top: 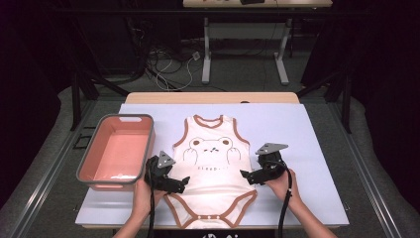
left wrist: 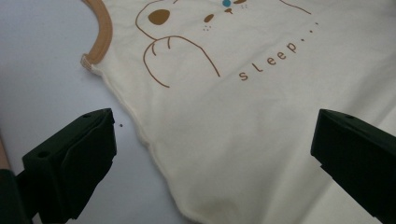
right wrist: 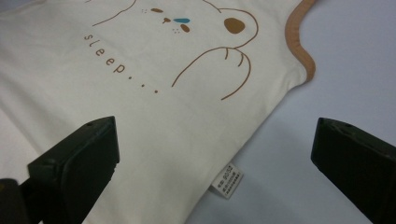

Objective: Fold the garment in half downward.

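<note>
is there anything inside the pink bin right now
No, in the high view the pink bin beside the baby bodysuit shows a bare floor, nothing lying in it.

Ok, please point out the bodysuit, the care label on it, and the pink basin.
bodysuit [top: 213,171], high view, on the plain cream belly below the bear print.
care label [right wrist: 227,180], right gripper view, on the white tag at the side seam.
pink basin [top: 130,118], high view, on its grey far rim.

high: above, forward-down | gripper views: close, share bodysuit [left wrist: 261,116] print
</note>
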Tool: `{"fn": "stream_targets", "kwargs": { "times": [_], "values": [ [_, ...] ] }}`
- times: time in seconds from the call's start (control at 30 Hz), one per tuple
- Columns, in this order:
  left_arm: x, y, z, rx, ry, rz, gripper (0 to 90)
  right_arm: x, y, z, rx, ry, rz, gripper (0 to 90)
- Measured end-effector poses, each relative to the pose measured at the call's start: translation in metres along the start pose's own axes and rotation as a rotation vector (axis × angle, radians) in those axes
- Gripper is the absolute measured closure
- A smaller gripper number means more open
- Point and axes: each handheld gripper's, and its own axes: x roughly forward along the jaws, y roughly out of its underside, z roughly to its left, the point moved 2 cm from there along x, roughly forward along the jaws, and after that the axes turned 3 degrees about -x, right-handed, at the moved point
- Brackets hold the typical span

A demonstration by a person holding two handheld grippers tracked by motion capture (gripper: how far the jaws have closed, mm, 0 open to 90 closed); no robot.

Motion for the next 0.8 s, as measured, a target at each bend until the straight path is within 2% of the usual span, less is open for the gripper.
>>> {"fn": "stream_targets", "kwargs": {
  "times": [0.13,0.33,0.53,0.6,0.67,0.73,0.8],
  "values": [
    [0.007,-0.004,0.004,-0.023,-0.005,0.002,1.1,0.005,-0.004,-0.004,-0.002,0.001,0.000,0.0],
    [0.015,-0.010,0.007,-0.018,-0.032,0.018,0.0,0.013,-0.006,-0.010,0.001,-0.005,0.022,0.0],
    [0.025,-0.016,0.010,-0.020,-0.040,0.031,0.0,0.018,-0.009,-0.016,0.040,-0.018,0.023,0.0],
    [0.029,-0.017,0.014,-0.034,-0.030,0.022,0.0,0.021,-0.011,-0.019,0.046,-0.022,0.030,0.0],
    [0.032,-0.020,0.018,-0.062,-0.019,0.034,0.0,0.024,-0.013,-0.022,0.046,-0.018,0.039,0.1],
    [0.036,-0.021,0.022,-0.072,-0.029,0.037,0.0,0.026,-0.015,-0.024,0.055,-0.014,0.046,1.1],
    [0.040,-0.023,0.023,-0.087,-0.021,0.038,0.1,0.029,-0.016,-0.026,0.053,-0.015,0.049,2.7]
  ]
}}
